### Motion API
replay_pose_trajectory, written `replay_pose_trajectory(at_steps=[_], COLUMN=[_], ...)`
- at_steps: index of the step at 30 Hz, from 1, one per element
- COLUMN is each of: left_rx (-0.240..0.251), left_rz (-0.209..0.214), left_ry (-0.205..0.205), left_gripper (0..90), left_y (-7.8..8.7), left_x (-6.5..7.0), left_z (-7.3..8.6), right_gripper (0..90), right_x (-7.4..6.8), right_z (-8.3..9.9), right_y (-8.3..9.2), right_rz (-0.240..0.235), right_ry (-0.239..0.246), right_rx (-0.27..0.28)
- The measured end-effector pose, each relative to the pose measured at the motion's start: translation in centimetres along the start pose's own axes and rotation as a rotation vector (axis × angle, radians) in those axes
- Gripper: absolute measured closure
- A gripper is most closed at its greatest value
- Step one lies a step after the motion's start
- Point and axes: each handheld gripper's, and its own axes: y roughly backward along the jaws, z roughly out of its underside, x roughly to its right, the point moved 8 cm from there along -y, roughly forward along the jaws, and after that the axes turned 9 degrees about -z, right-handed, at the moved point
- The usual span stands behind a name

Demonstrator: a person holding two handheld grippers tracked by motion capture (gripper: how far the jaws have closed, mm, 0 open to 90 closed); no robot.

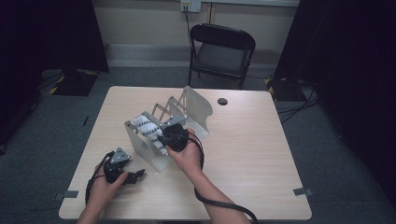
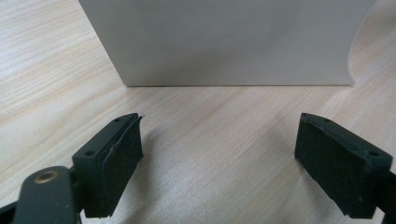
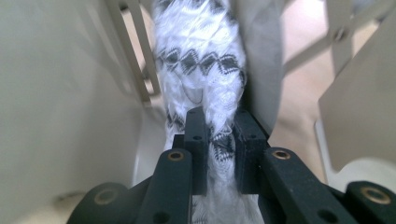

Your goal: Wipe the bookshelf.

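A pale metal accordion rack (image 1: pixel 197 105) stands on the wooden table (image 1: pixel 247 154), a little left of its middle. A white cloth with black zigzag bands (image 1: pixel 147 129) sits rolled up between the rack's front dividers. My right gripper (image 1: pixel 173 136) reaches into that slot from the near side. In the right gripper view, the right gripper (image 3: pixel 219 126) is shut on the cloth (image 3: pixel 201 60), which bunches between the pads. My left gripper (image 1: pixel 136 176) rests low near the table's front left. It (image 2: pixel 219 154) is open with nothing between its fingers, facing the rack's flat end plate (image 2: pixel 224 42).
A black folding chair (image 1: pixel 222 51) stands beyond the far edge of the table. A small dark round cap (image 1: pixel 222 101) sits in the tabletop near the far edge. Bare tabletop spreads to the right of the rack. Cables trail from both grippers toward the near edge.
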Motion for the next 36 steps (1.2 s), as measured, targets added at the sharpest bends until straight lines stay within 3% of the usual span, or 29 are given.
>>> replay_pose_trajectory(at_steps=[8,13,19,21,24,27,32,34,36], left_rx=[0.0,0.002,0.002,0.001,0.002,0.002,0.001,0.0,0.001], left_rz=[0.0,-0.002,-0.003,-0.002,-0.002,-0.003,-0.002,-0.002,-0.002], left_ry=[0.0,-0.002,-0.001,-0.003,-0.003,-0.002,0.001,0.001,0.001], left_gripper=[14.6,14.7,14.7,14.7,14.7,14.7,14.8,14.8,14.8], left_y=[0.0,0.0,0.0,0.0,0.0,0.0,0.0,0.0,0.0], left_x=[0.0,0.0,0.0,0.0,0.0,0.0,0.1,0.0,0.0], left_z=[0.0,0.0,0.0,0.0,0.0,0.0,0.0,0.0,0.0], right_gripper=[78.6,78.5,75.0,68.3,56.9,54.4,58.7,73.6,80.9], right_x=[0.9,0.8,0.2,-0.2,-0.6,-1.1,-1.1,-1.1,-1.0], right_z=[3.0,4.5,6.1,6.4,6.0,4.8,5.7,6.4,6.8], right_y=[-1.4,-1.7,-2.1,-2.2,-2.0,-1.3,-2.2,-2.7,-2.7], right_rz=[0.014,0.021,-0.015,-0.033,-0.048,-0.065,-0.058,-0.051,-0.055], right_ry=[-0.024,-0.009,-0.008,0.008,0.019,0.04,0.051,0.059,0.055], right_rx=[-0.051,-0.086,-0.109,-0.121,-0.106,-0.043,-0.113,-0.131,-0.133])
